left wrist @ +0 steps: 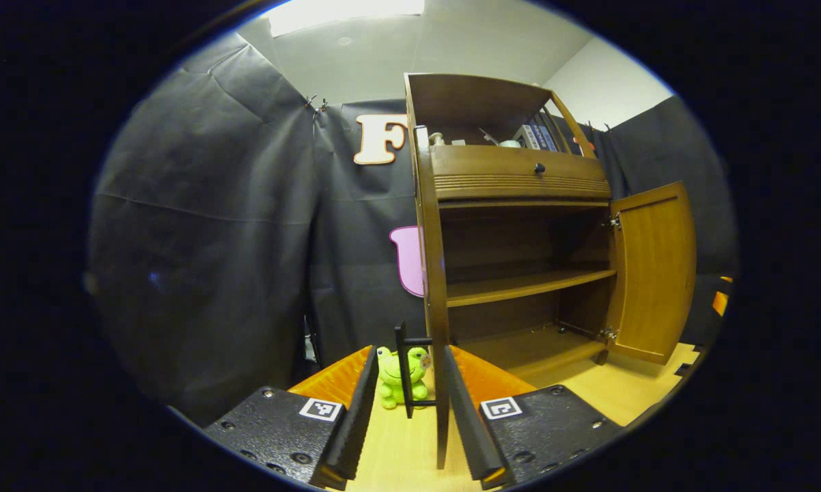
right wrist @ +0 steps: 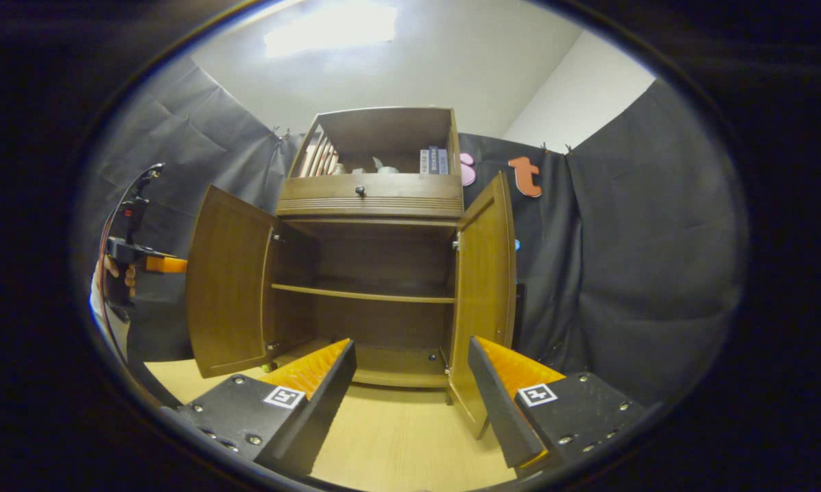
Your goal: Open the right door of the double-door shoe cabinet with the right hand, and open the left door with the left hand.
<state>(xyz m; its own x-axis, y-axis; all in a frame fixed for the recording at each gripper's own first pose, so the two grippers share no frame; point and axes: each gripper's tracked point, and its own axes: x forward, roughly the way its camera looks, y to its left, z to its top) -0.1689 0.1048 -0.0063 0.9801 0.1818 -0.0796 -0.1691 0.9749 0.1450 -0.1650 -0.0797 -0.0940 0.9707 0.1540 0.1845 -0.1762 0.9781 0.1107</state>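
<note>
Jaws parted around left door (left wrist: 440, 301) handle (left wrist: 405, 369), right door (right wrist: 482, 287) ajar

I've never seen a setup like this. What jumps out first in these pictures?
The brown wooden shoe cabinet draws the eye, standing on a pale wooden table with its left door and right door both swung wide on bare shelves. In the left gripper view, a small bright green frog toy sits behind the left door's black bar handle, between the open black fingers.

Left gripper (left wrist: 410, 427): two black textured blocks with screws and square black-and-white markers, orange ribbed fingers (left wrist: 339, 383) with black pads. Right gripper (right wrist: 410, 403) looks identical.
</note>
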